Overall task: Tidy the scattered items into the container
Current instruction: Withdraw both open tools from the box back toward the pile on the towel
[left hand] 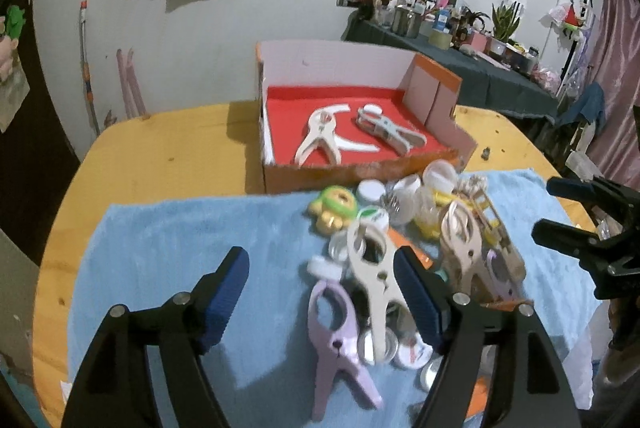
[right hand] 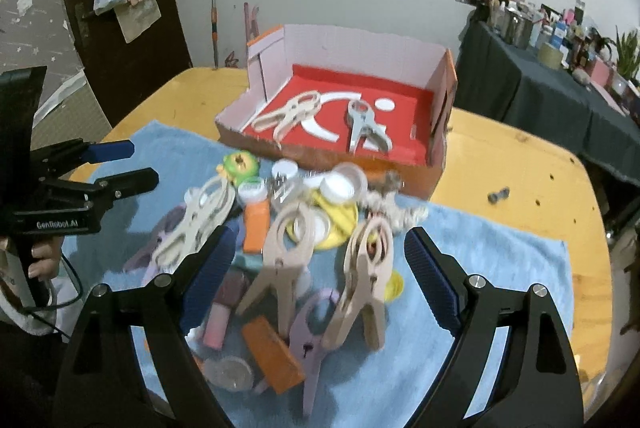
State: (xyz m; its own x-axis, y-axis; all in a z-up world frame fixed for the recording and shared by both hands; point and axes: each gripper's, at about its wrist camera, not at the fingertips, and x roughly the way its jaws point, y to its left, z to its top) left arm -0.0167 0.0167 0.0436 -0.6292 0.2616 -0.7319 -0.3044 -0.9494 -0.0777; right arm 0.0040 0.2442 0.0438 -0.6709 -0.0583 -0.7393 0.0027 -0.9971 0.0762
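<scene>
Both tools hang released over the clip pile [right hand: 304, 252] on the blue towel [left hand: 192, 236], nothing between their pads. The box [left hand: 360, 172] sits just past the towel's far edge; bare table [left hand: 160, 148] lies left.

i'm seeing both wrist cameras looking steeply down from close over the blue towel [left hand: 168, 252], facing the far wall. left view is sitting left of the clip pile [left hand: 400, 248], right view nearly above it. both are sharing the pile, the cardboard box [right hand: 320, 156] beyond and the yellow table [right hand: 520, 164], each catching the other gripper at its edge.
</scene>
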